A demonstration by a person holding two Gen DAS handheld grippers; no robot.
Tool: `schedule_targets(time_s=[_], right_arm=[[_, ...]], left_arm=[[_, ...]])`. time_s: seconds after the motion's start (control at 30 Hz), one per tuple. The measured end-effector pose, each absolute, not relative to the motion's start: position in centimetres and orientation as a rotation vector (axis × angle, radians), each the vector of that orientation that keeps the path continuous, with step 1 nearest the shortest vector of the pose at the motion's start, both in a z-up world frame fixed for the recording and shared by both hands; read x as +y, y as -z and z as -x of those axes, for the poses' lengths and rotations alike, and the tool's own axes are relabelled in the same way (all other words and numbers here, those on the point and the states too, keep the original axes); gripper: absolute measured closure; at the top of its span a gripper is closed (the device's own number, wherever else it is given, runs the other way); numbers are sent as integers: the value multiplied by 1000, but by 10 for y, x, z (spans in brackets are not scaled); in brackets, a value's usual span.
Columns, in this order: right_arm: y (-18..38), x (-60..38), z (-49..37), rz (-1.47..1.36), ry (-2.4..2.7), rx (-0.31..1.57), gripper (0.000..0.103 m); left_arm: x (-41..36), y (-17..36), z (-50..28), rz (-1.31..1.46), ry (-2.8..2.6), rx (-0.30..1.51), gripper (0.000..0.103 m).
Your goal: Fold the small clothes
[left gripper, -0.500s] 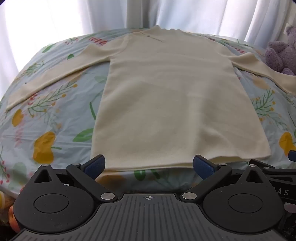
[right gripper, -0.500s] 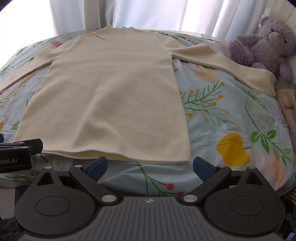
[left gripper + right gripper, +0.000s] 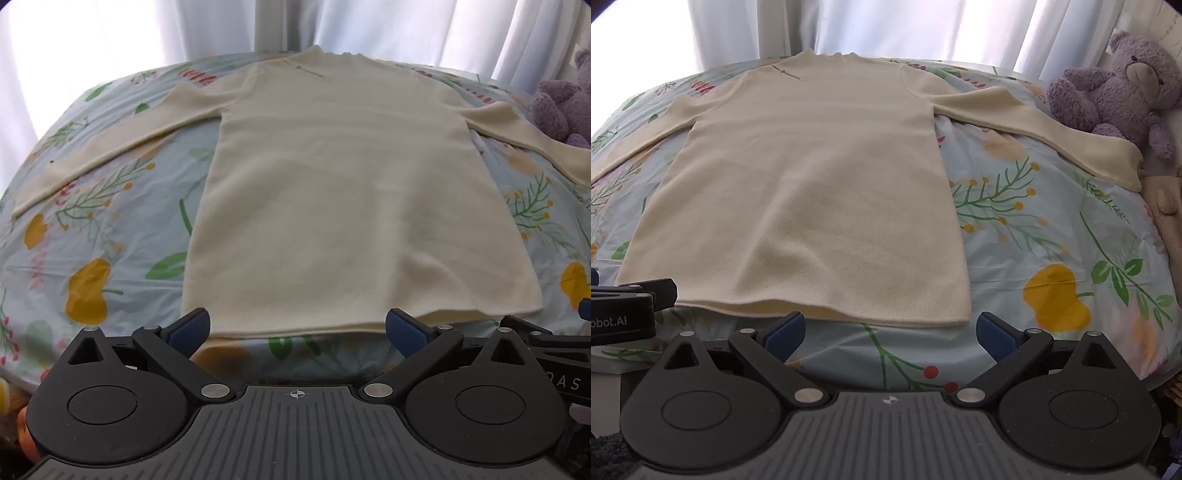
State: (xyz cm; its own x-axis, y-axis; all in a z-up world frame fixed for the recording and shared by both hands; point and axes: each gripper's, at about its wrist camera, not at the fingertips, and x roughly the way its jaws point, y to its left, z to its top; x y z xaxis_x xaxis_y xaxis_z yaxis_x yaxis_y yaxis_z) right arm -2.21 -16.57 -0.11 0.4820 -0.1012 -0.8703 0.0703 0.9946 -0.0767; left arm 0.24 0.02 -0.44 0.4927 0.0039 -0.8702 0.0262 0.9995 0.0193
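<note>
A: What's behind the bed (image 3: pixel 1052 229)?
B: White curtains (image 3: pixel 905 26). On it, a cream sweater (image 3: pixel 351 192) lies flat, sleeves out, hem just ahead of both jaws.
A: Grippers?
B: Left gripper (image 3: pixel 298 326) and right gripper (image 3: pixel 890 326) are spread wide, holding nothing. A purple bear (image 3: pixel 1123 88) sits far right, perhaps touching the cuff.

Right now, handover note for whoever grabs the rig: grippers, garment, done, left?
Left hand-held gripper: open, empty, at the near hem.
Right hand-held gripper: open, empty, near the hem's right corner.
Cream long-sleeved sweater: flat on the floral bedsheet, collar far, both sleeves spread outward. Right sleeve cuff lies beside the purple teddy bear.
Done: garment laid out; no fold made.
Left: all folding; probably sleeves in first, then hem up.
</note>
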Motion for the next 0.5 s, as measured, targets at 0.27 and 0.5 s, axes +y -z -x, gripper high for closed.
schedule_targets(time_s=[0.27, 0.5], right_arm=[[-1, -167, 21, 27, 106, 1063, 4], [-2, -168, 21, 28, 106, 1060, 4]], left_arm=[[1, 5, -2, -32, 13, 1057, 0], [2, 7, -2, -28, 9, 1059, 0]])
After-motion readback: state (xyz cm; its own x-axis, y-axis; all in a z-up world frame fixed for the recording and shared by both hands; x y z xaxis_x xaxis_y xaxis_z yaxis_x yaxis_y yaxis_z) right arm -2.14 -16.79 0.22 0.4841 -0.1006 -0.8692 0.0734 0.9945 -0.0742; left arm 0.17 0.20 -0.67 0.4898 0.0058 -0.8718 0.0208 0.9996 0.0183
